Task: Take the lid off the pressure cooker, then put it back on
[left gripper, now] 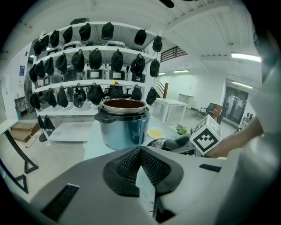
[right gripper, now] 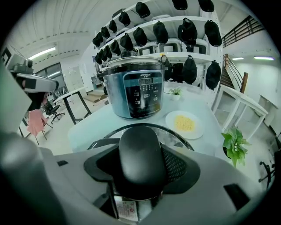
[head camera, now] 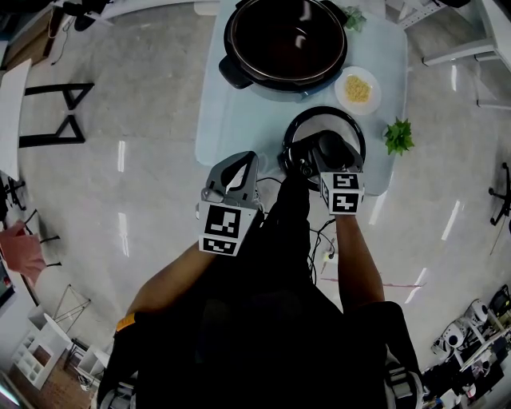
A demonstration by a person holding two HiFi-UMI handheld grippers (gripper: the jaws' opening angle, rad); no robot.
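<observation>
at the near edge of the table (head camera: 231, 120) the right gripper (head camera: 323, 153) clamps the black handle (right gripper: 141, 154) of the lid (head camera: 321, 121); the left gripper (head camera: 235, 172) hangs alongside, jaws together, empty; the pressure cooker (head camera: 285, 40) stands uncovered.

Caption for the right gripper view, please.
Right tongs grip the lid by its black handle, open pressure cooker and plate beyond.

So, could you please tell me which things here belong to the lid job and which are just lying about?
Job in hand:
pressure cooker, open
lid, off the pot
right gripper, shut on the lid's handle

Lying about:
plate of yellow food
two small plants
left gripper, shut, empty
</observation>
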